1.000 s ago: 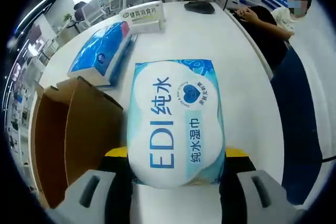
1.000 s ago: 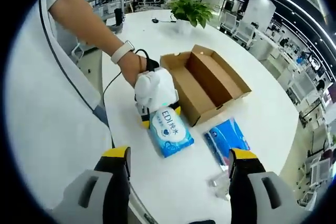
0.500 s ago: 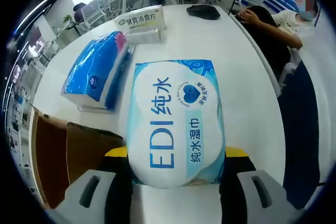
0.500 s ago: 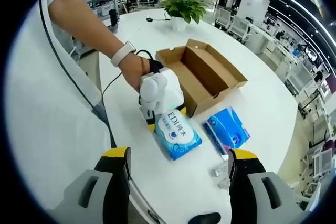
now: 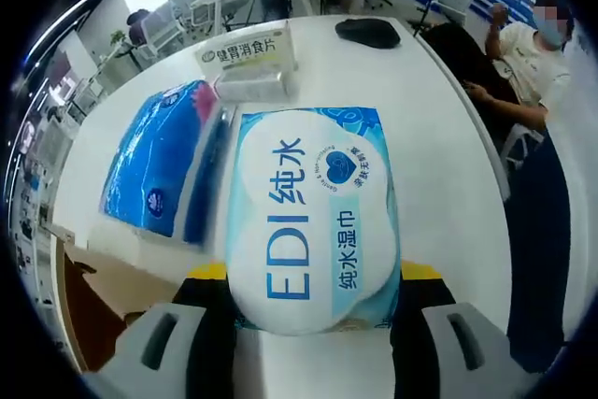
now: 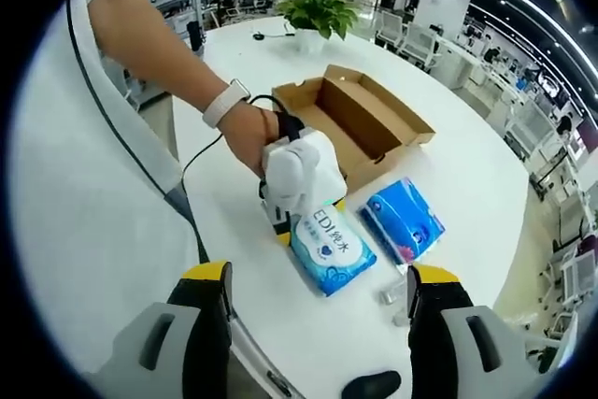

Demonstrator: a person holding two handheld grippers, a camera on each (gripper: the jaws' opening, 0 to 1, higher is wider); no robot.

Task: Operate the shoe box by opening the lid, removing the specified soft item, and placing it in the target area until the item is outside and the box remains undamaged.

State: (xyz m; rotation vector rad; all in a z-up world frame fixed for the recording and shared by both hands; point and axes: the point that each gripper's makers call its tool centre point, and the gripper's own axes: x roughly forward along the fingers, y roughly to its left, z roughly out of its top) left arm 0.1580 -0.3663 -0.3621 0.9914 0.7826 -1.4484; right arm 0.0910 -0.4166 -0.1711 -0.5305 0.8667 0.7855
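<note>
My left gripper (image 5: 313, 271) is shut on a light-blue wet wipes pack (image 5: 313, 212) printed "EDI", held just above the white table (image 5: 430, 137). In the right gripper view a hand carries that left gripper (image 6: 310, 219), with the wipes pack (image 6: 332, 248) sticking out in front, beside a blue tissue pack (image 6: 402, 220). The open cardboard shoe box (image 6: 364, 123) lies behind them, with nothing showing in the part of its inside that I can see. One corner of the shoe box (image 5: 84, 301) sits at the lower left. My right gripper (image 6: 318, 310) hangs open over the table edge, holding nothing.
A blue tissue pack (image 5: 159, 170) lies left of the wipes, with a white labelled carton (image 5: 248, 49) and a black mouse (image 5: 367, 32) beyond. A person (image 5: 533, 53) sits at the far table edge. A potted plant (image 6: 322, 16) stands behind the box.
The left gripper has carried the wipes pack away from the shoe box, alongside the blue tissue pack. The box has slid out toward the lower left of the left gripper view.
</note>
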